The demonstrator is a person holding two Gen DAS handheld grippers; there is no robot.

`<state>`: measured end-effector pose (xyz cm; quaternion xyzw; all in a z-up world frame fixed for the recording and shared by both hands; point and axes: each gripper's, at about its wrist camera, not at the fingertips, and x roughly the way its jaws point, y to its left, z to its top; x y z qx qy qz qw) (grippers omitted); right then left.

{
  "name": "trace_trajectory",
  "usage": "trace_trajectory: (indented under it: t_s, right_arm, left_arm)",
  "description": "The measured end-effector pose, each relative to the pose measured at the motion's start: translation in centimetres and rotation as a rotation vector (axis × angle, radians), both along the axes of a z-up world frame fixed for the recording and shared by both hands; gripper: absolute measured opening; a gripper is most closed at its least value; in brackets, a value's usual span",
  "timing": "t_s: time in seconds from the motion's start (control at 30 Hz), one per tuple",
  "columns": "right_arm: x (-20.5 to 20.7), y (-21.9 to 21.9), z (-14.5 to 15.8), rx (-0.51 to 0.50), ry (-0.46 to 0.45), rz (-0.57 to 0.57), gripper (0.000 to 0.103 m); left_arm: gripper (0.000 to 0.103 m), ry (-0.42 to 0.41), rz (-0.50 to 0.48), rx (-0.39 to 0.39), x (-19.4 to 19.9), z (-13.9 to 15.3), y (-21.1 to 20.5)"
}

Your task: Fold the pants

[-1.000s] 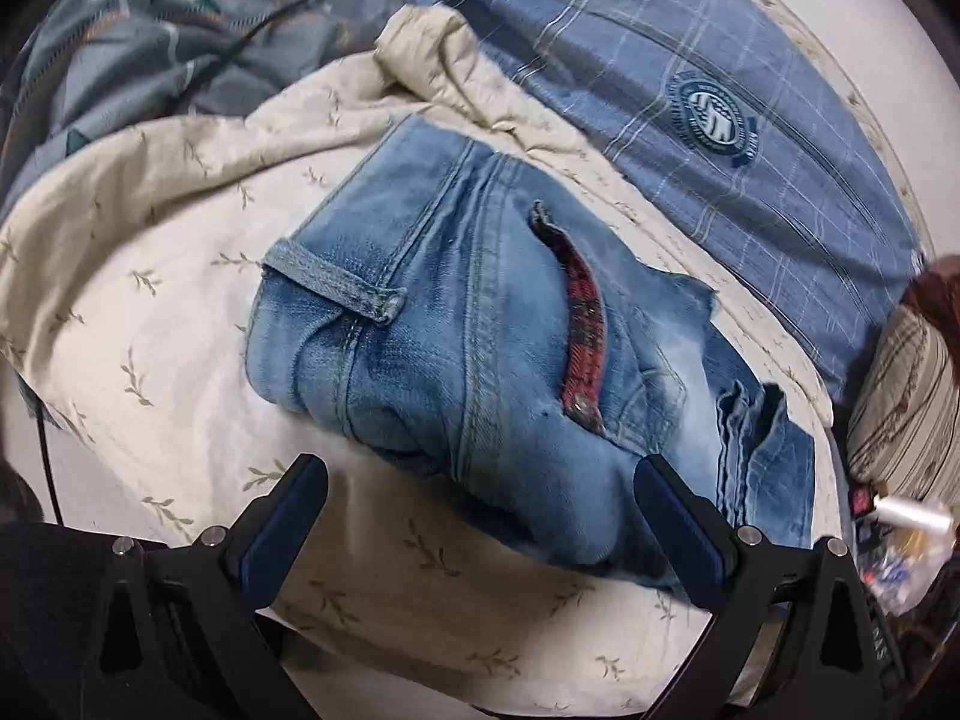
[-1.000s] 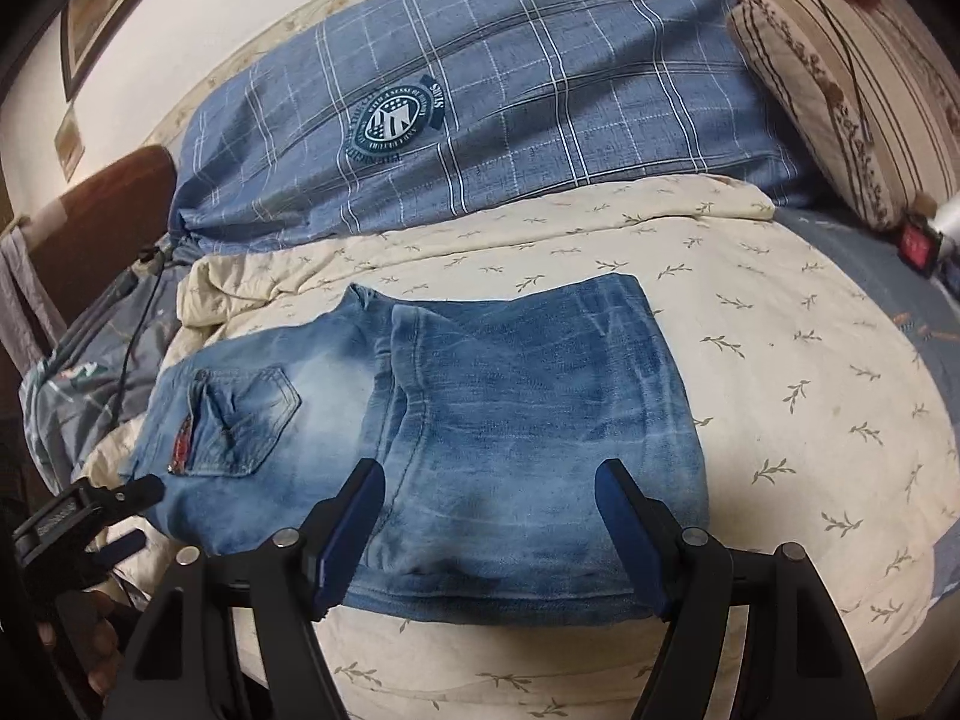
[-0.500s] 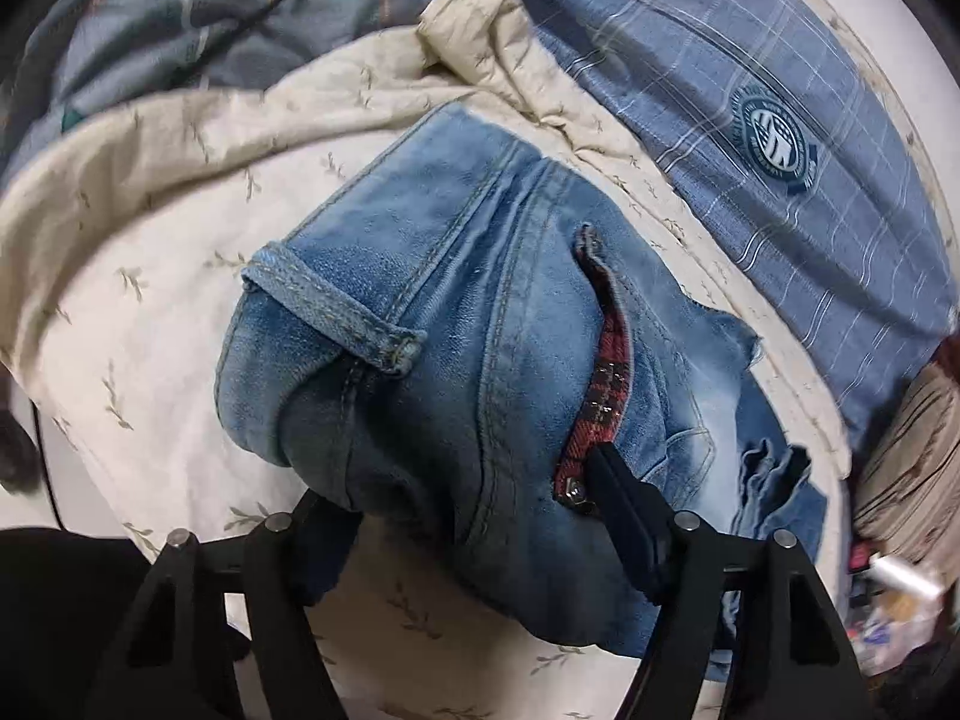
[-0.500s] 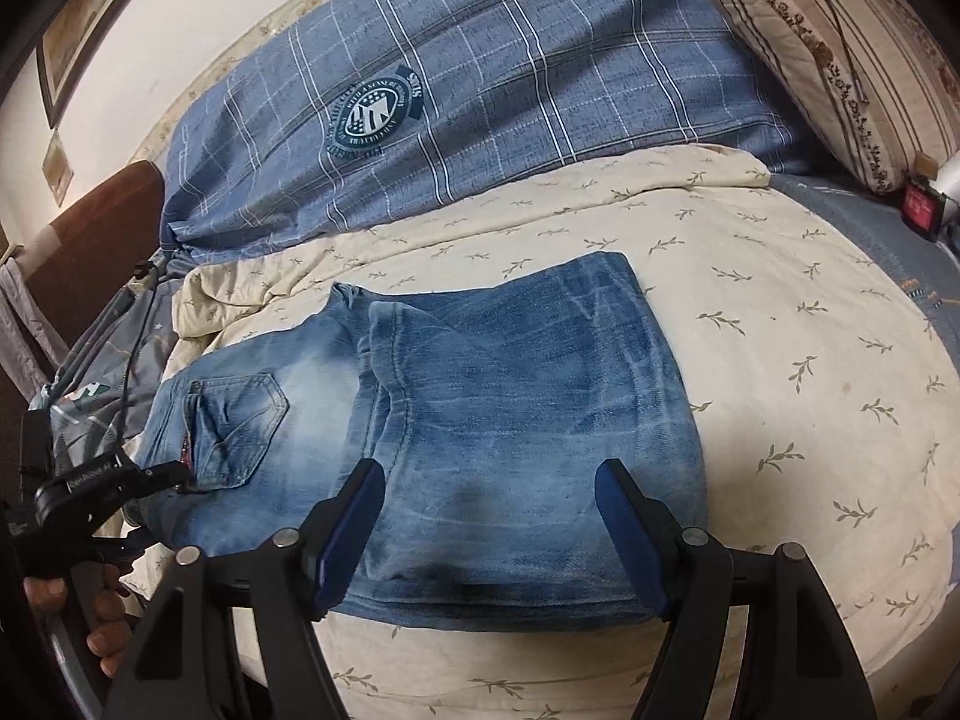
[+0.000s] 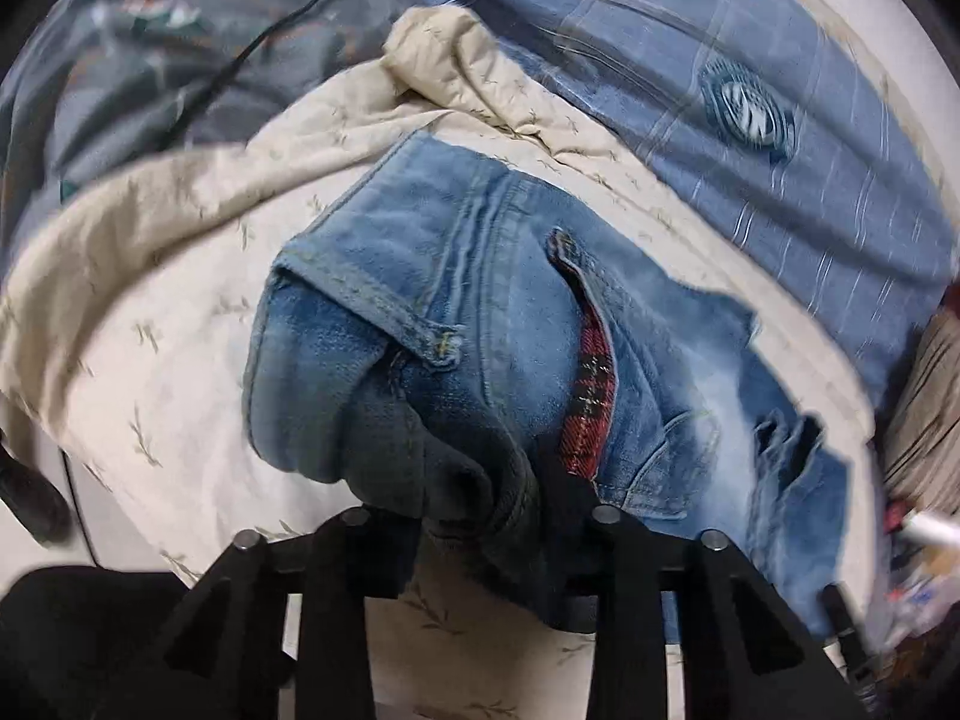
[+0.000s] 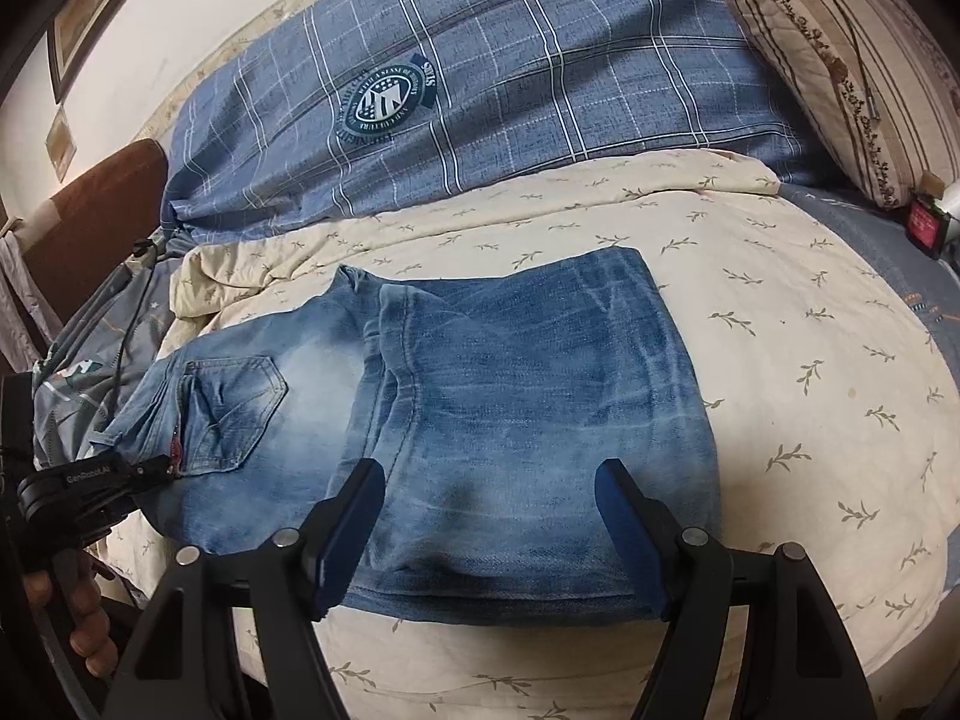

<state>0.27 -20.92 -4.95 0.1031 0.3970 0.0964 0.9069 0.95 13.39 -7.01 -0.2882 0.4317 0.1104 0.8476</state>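
Faded blue denim jeans (image 6: 510, 420), folded into a thick slab, lie on the bed's cream leaf-print quilt (image 6: 810, 360), long axis running left to right across the right wrist view, waistband end at the left. The left tongs (image 5: 480, 516) are closing with a bunched fold of the waistband between them; their tips are buried in cloth, and that view is blurred. The right tongs (image 6: 492, 534) hover open over the near edge, gripping nothing. A red tartan pocket lining (image 5: 591, 408) peeks out.
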Motion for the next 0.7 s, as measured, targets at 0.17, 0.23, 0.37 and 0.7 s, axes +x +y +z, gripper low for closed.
trace_trajectory:
  t_s: [0.17, 0.23, 0.37, 0.7]
  right_arm:
    - [-0.1, 0.0, 0.0, 0.003, -0.001, 0.006, 0.076]
    - [-0.1, 0.0, 0.0, 0.006, 0.0, 0.012, 0.076]
    - [0.1, 0.1, -0.1, 0.014, 0.005, 0.022, 0.076]
    - [0.0, -0.8, 0.0, 0.043, 0.005, 0.008, 0.076]
  left_arm:
    - [0.085, -0.029, 0.088, -0.362, -2.7, -3.4, 3.7]
    - [0.085, -0.038, 0.079, -0.391, -3.0, -3.7, 3.7]
    - [0.085, -0.066, 0.022, -0.411, -2.0, -3.0, 2.5]
    - [0.051, -0.042, 0.089, -0.356, 0.1, -3.2, 3.9]
